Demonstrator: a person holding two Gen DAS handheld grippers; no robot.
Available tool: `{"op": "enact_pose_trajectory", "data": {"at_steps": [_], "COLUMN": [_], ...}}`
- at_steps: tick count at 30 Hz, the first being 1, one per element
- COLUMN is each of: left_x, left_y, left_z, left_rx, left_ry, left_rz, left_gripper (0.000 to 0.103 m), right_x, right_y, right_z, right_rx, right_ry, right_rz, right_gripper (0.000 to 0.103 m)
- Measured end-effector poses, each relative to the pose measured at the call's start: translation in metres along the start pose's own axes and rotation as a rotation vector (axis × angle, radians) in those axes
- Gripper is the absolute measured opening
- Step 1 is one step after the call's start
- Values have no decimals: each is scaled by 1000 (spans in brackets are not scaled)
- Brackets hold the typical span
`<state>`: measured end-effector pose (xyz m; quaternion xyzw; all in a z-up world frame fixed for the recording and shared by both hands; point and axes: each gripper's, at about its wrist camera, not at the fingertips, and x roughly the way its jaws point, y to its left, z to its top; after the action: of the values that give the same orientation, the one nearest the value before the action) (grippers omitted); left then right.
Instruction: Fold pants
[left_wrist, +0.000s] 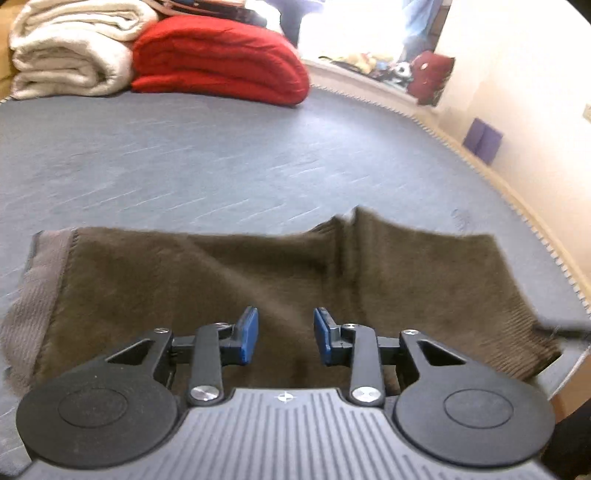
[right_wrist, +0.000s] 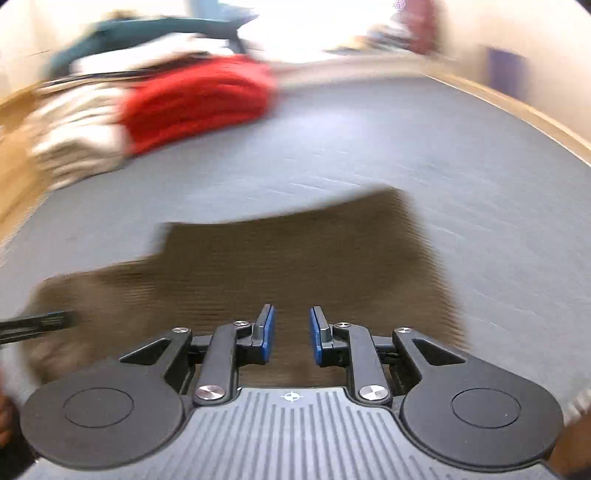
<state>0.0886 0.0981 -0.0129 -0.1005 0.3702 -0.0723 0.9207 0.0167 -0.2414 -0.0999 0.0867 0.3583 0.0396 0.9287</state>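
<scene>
Dark brown pants (left_wrist: 229, 280) lie folded on a grey-blue bed surface (left_wrist: 184, 166), with a lighter ribbed waistband (left_wrist: 40, 280) at the left end. My left gripper (left_wrist: 285, 336) is open and empty just above the near edge of the pants. In the right wrist view the pants (right_wrist: 288, 266) show blurred below my right gripper (right_wrist: 291, 334), which is open and empty above them. A dark tip of the other gripper (right_wrist: 40, 321) shows at the left edge.
A folded red blanket (left_wrist: 221, 62) and a folded cream blanket (left_wrist: 74, 48) lie at the far end of the bed. The bed's right edge (left_wrist: 491, 173) runs along a cream wall. A purple object (left_wrist: 482, 140) stands by that wall.
</scene>
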Motion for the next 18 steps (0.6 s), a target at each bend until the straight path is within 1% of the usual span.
{"op": "enact_pose_trajectory", "data": {"at_steps": [1, 2, 3, 4, 5, 6, 7, 8, 9, 10, 11, 12, 14, 15, 16, 17, 18], "left_x": [6, 12, 19, 26, 36, 46, 56, 67, 79, 91, 100, 111, 130, 139, 143, 145, 145], "left_y": [-5, -10, -16, -20, -24, -26, -28, -29, -29, -28, -27, -26, -24, -25, -27, -29, -31], "left_z": [7, 14, 19, 25, 32, 38, 43, 47, 51, 54, 56, 56, 55, 54, 54, 56, 58], "left_rx": [-4, -12, -24, -40, -64, -84, -105, -130, -160, -188, -206, -224, -254, -256, -244, -231, -214], "left_ry": [0, 3, 6, 12, 17, 22, 31, 44, 61, 80, 97, 119, 181, 204, 207, 207, 215], "left_rz": [-22, -42, -58, -76, -92, -100, -104, -106, -110, -109, -106, -107, -132, -132, -123, -124, -154], "left_gripper": [37, 37, 37, 38, 39, 41, 51, 59, 60, 60, 60, 60, 61, 61, 59, 38, 27], "right_x": [10, 21, 25, 25, 23, 19, 13, 9, 5, 1, -1, -4, -6, -3, 3, 11, 19], "right_y": [-15, -32, -46, -59, -68, -72, -72, -68, -67, -69, -72, -78, -91, -96, -104, -108, -111], "right_z": [-1, -6, -10, -12, -11, -9, -7, -5, -6, -3, -2, -4, -8, -7, -4, -6, -8], "right_rx": [43, 100, 171, 254, 317, 334, 336, 332, 327, 329, 345, 370, 418, 433, 448, 460, 469], "right_ry": [57, 133, 167, 170, 171, 170, 150, 126, 104, 86, 68, 53, 43, 52, 70, 96, 121], "right_rz": [-59, -98, -92, -74, -57, -48, -50, -57, -78, -98, -114, -132, -166, -172, -170, -163, -159], "right_gripper": [17, 13, 3, 0, 0, 0, 0, 6, 11, 21, 28, 42, 49, 51, 51, 52, 53]}}
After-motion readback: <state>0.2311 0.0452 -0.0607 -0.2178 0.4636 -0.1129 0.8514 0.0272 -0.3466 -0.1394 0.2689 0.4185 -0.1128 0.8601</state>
